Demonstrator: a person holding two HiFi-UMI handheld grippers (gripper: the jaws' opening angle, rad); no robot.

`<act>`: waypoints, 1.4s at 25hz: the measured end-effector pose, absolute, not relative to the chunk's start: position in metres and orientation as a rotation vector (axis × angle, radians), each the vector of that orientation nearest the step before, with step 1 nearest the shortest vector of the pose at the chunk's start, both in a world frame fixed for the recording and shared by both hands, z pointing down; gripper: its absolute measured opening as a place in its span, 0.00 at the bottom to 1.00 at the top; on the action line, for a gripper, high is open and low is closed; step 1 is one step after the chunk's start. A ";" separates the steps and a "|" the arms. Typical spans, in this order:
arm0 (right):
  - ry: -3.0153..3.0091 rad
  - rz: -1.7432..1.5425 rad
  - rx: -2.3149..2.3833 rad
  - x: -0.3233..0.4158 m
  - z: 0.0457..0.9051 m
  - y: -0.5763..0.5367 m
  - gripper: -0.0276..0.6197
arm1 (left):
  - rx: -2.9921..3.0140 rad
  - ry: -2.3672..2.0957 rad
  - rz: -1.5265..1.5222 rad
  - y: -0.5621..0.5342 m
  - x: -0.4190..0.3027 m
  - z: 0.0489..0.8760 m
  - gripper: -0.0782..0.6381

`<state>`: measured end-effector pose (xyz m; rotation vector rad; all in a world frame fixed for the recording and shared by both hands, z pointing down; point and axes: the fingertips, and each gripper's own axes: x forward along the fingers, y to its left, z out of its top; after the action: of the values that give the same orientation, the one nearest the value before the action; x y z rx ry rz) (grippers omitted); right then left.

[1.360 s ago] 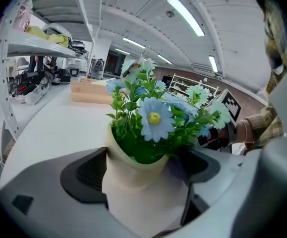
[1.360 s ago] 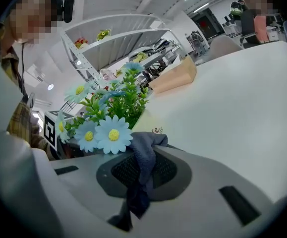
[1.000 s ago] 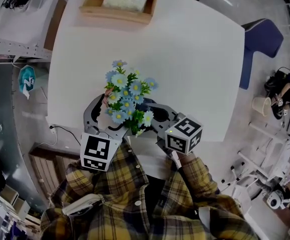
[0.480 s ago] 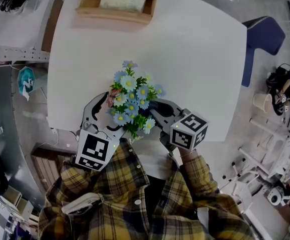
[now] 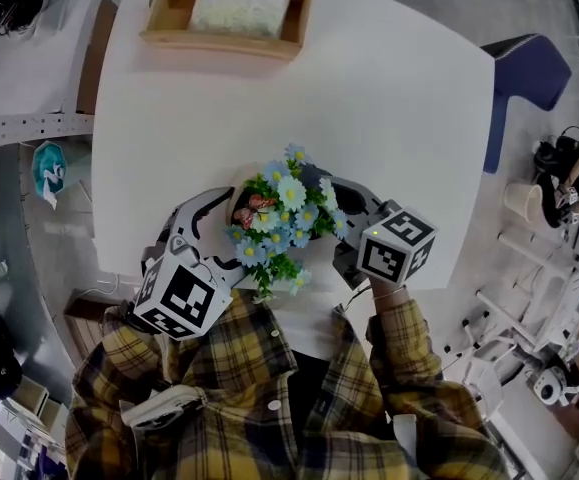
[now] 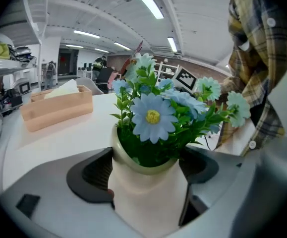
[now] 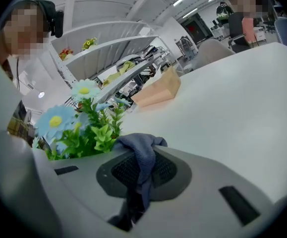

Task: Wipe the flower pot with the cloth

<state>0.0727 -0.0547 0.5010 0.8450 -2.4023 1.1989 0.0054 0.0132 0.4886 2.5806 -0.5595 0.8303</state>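
Right now the left tongs [image 6: 145,175] are clamped round the cream flower pot [image 6: 148,207], one pad on each side just below its rim. They hold it upright by the near edge of the desk [image 5: 389,98]. The right tongs [image 7: 133,182] are shut on the blue-grey cloth [image 7: 143,148], which bunches above the pads just beside the pot's foliage, on its right. Against a second ago, the right tongs have swung from the pot's near side round to its right flank. One pot, one cloth, two tongs, and one tissue box [image 5: 241,3] in one wooden tray [image 5: 219,40] at the far edge.
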 end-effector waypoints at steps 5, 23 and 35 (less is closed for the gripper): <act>-2.424 1.171 0.674 0.068 0.500 -0.073 0.08 | 2.657 -0.332 0.898 0.007 0.011 0.489 0.71; -2.447 1.129 0.278 0.041 0.502 -0.114 0.08 | 2.754 0.325 0.967 -0.015 0.020 0.494 0.72; -2.460 1.189 0.531 0.067 0.503 -0.107 0.08 | 2.644 -0.229 0.947 -0.006 -0.018 0.509 0.72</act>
<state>0.0668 -0.1067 0.5025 0.5309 -2.4605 1.1890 -0.0176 -0.0058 0.5093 2.6441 -0.2290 0.9472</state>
